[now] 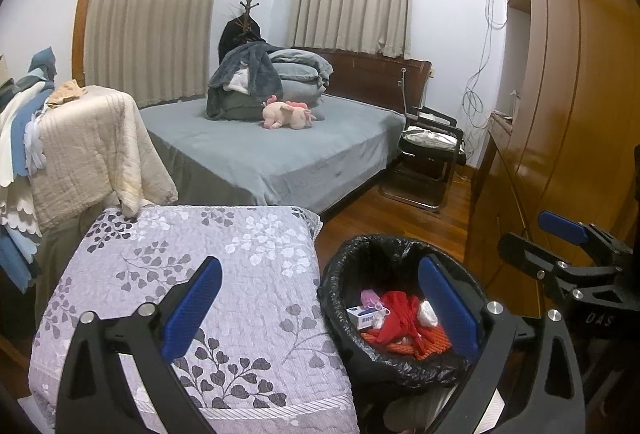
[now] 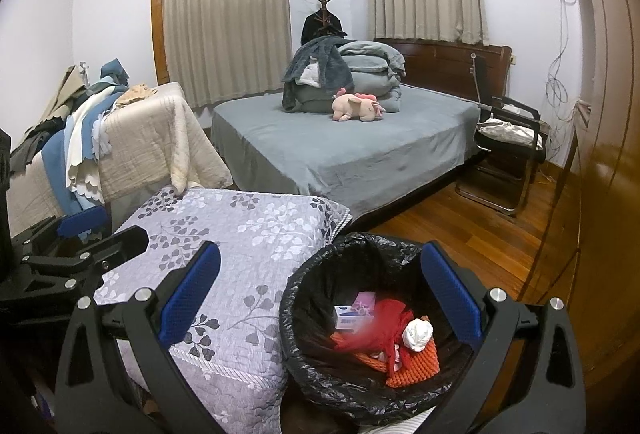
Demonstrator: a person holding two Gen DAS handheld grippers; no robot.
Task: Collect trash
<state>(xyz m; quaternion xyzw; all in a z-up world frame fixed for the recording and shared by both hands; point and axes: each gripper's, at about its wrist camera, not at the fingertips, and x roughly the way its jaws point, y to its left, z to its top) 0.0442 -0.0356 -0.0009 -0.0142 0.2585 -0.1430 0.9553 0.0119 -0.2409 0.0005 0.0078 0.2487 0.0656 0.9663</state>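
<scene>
Collection stage, judged nearly complete: both hand-held grippers, left (image 1: 320, 308) and right (image 2: 328, 294), hover with jaws spread wide and empty above the round bin (image 2: 304, 366), lined with crinkled black film. Inside lie red fabric (image 2: 374, 330), orange knit (image 2: 416, 364), a white wad (image 2: 417, 333) and a small carton (image 1: 363, 317). Next: locate remaining trash beside the quilted leaf-print cover (image 1: 192, 274).

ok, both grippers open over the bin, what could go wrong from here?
1. The bin sits tight against the quilt; a low left gripper could snag fabric or shove the bin.
2. The black liner stands loose at the rim; fingers of the right gripper might catch and pull it.
3. The white wad rests on top of the pile and may roll out if the bin tips.
</scene>
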